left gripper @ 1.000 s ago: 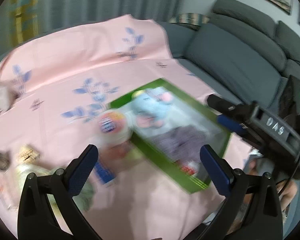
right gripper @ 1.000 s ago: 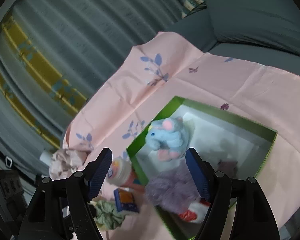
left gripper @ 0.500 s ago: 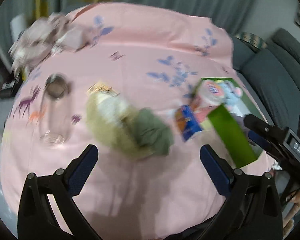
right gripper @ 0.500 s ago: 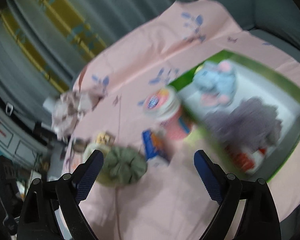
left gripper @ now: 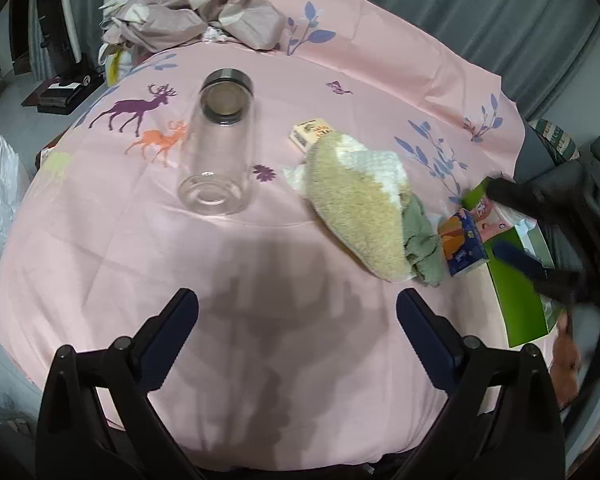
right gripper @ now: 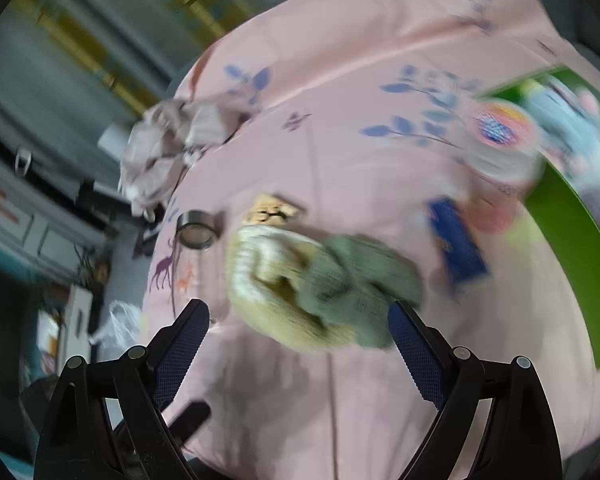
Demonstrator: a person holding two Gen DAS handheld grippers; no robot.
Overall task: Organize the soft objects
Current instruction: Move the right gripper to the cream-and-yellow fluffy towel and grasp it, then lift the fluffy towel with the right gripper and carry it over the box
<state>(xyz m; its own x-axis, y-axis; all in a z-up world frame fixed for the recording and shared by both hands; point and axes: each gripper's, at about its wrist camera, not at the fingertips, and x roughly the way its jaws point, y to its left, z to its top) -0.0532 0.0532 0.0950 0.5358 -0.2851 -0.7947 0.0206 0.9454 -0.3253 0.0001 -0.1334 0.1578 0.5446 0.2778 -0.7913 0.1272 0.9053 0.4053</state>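
Awaiting sorting, the beige knit hat (left gripper: 360, 204) and green scrunchie (left gripper: 422, 240) lie at two o'clock outside the green box (left gripper: 516, 300), both the left gripper (left gripper: 298, 320) and the right gripper (right gripper: 298, 344) spread and empty.

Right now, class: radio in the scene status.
Left gripper open, empty. Right gripper open, nearing beige towel and green cloth. Glass jar lies aside.

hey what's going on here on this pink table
A person is tidying soft things into a green box at the table's edge, holding a set of tongs in each hand. Both the left tongs and the right tongs are open and empty. The right tongs point at a beige knitted piece and a green cloth lying together on the pink tablecloth, not yet gripped. A glass jar lies on its side nearby, and the right-hand view is blurred.
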